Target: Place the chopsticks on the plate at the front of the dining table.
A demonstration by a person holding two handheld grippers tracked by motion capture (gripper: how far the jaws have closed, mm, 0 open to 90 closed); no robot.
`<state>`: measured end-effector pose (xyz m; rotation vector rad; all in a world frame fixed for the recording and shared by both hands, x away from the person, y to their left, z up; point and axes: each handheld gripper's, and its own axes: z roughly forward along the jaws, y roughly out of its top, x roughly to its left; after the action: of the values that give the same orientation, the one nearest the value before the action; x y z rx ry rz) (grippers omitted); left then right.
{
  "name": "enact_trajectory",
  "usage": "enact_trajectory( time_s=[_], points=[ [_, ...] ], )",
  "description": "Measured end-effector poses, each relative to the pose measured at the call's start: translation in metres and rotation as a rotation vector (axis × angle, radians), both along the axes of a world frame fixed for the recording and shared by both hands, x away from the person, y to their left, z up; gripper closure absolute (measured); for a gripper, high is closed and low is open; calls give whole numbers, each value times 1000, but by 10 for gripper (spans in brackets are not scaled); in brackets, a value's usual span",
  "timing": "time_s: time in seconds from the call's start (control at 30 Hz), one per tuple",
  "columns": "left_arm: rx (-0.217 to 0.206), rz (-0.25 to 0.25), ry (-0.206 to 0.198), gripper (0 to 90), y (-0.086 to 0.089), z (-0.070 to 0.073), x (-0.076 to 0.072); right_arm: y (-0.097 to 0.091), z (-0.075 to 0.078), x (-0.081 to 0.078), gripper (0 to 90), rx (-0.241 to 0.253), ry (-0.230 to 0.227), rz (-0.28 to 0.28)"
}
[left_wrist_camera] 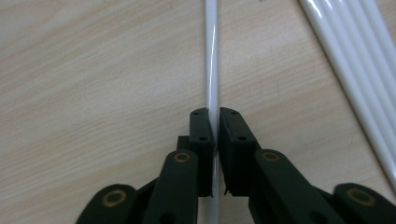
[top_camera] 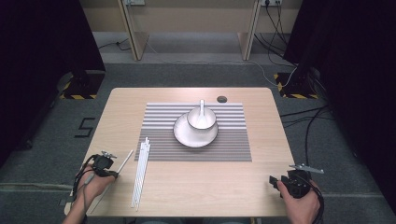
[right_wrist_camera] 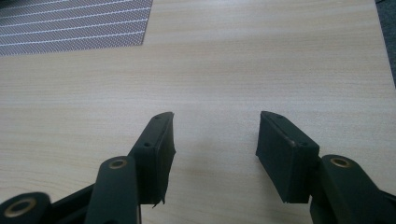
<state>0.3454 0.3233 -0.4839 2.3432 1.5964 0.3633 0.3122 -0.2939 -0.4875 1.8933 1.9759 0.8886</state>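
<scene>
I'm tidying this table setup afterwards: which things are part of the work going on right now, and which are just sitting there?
In use:
left gripper, jaws closed on one white chopstick
remaining white chopsticks

Lying about:
bowl with spoon on plate
striped placemat
right gripper, open over bare table
</scene>
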Motion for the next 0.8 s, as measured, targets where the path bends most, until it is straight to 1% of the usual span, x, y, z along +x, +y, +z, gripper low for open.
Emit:
enact_trajectory(
  time_s=[0.03,0.13,0.23,0.27,0.43,0.57,0.6,0.63,0.7,0.73,0.77,0.8],
  points=[
    [9,-15,8,755,1,1,0,0,0,0,465,0,-1,1],
    [2,-38,13,736,2,4,4,0,0,0,465,-1,-1,3],
    [22,-69,49,731,1,5,10,0,0,0,464,4,4,-1],
    [22,-69,49,731,1,5,10,-1,0,0,464,2,2,0],
    [42,-106,134,736,-4,4,21,-3,0,-1,464,5,4,1],
    [54,-122,175,740,-7,6,26,-3,0,0,463,8,4,-1],
    [54,-122,175,741,-7,6,26,-3,0,0,463,8,4,-1],
    [60,-127,193,744,-9,5,28,-3,0,0,463,9,6,1],
    [60,-128,198,750,-9,6,29,-3,0,0,463,12,7,3],
    [54,-123,212,750,-9,6,31,-3,-1,0,463,13,8,2],
    [54,-123,212,750,-9,6,31,-3,-1,0,463,14,7,4],
    [50,-118,226,751,-8,6,34,-3,-1,0,463,16,12,3]
  ],
)
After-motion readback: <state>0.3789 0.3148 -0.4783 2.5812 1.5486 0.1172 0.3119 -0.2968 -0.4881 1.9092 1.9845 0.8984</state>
